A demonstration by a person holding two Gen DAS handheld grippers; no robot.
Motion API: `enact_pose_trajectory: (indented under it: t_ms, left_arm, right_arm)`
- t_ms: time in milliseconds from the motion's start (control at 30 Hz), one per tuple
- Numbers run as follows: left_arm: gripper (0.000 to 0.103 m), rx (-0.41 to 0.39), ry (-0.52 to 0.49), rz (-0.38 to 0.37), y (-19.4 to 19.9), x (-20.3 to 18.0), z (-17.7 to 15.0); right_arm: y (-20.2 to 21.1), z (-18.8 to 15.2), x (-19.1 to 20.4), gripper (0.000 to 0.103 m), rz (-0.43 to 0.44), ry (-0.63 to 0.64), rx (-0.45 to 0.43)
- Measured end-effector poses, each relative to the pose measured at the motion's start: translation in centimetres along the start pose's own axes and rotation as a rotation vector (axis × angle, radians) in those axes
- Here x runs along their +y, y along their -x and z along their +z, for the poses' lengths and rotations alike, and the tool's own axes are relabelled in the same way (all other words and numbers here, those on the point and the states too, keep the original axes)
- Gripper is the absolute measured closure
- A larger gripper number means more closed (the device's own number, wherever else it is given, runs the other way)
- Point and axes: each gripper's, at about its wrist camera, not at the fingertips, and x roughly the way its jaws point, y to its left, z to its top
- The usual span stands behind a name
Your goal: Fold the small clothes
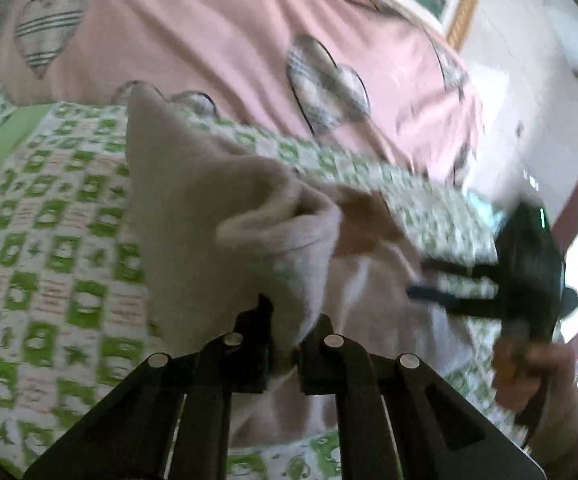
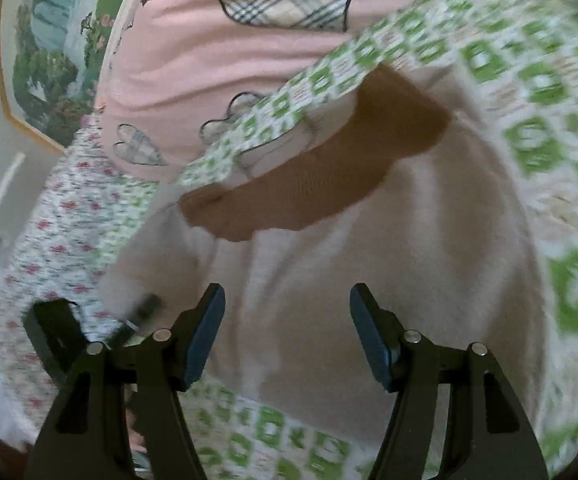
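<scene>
Black linkage arms of the left gripper (image 1: 285,336) fill the bottom of the left wrist view, its fingers pressed together on a lifted fold of the cream garment (image 1: 217,216). That soft, pale knit piece has a brown collar (image 1: 369,220) and lies on the green-and-white checked sheet (image 1: 49,248), just in front of the pink heart-print pillow (image 1: 217,40). Tiny lettering in the sheet's pale squares is too blurred to read. Right of the garment, the right gripper (image 1: 441,284) shows, blurred.

From the right wrist, the right gripper (image 2: 287,332) stands spread wide above the cream garment (image 2: 369,272), blue pads (image 2: 205,336) apart. The brown collar (image 2: 329,172) lies near the pillow (image 2: 193,60); the sheet (image 2: 529,80) surrounds it.
</scene>
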Motion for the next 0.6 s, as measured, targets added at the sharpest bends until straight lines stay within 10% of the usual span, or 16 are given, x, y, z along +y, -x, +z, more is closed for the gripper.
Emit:
enact_pose_trajectory:
  t_ms: [433, 500, 600]
  left_arm:
    - [0.096, 0.067, -0.093, 0.002, -2.5, -1.7, -1.8]
    - [0.096, 0.068, -0.110, 0.014, -2.4, -1.8, -1.8]
    - [0.096, 0.055, -0.122, -0.005, -1.5, -2.3, -1.4]
  right_arm:
    - [-15.7, 6.2, 5.0, 0.028, 0.177, 0.039, 0.281]
    - [-17.1, 6.7, 6.9, 0.074, 0.137, 0.111, 0.265]
    - [-16.3, 7.3, 8.3, 0.085, 0.093, 0.153, 0.222]
